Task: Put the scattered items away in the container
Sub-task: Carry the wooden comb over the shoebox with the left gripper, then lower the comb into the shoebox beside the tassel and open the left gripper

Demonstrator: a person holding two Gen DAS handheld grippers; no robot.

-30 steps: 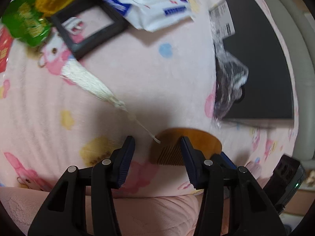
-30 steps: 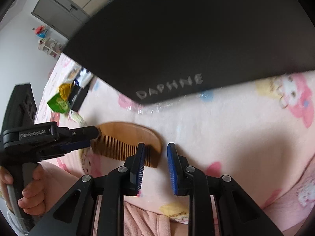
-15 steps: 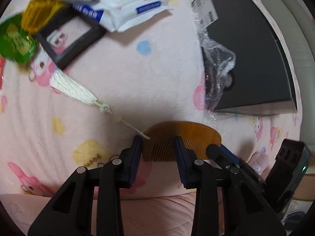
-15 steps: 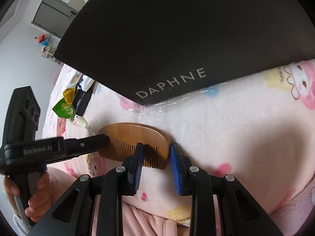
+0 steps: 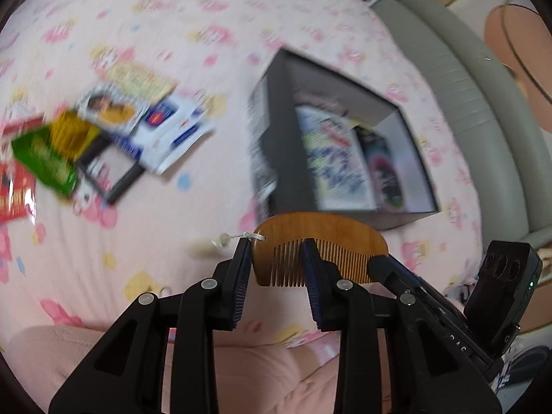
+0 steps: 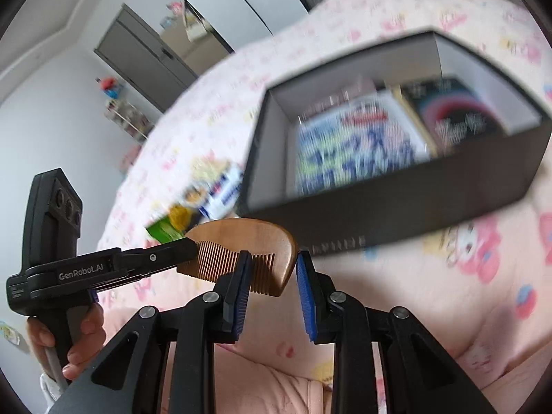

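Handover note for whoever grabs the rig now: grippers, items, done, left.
Left gripper: shut on one end of the wooden comb, lifted off the pink blanket.
Right gripper: shut on the comb's other end.
Black box: open, just beyond the comb, already holding some packets.
Done: comb picked up.
Left: drop the comb in the box, then collect the snack packets, wipes pack and black frame.

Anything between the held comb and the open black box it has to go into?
Nothing visible. The wooden comb sits gripped at both ends by the left tool and right tool, just short of the black box; only its near wall lies ahead.
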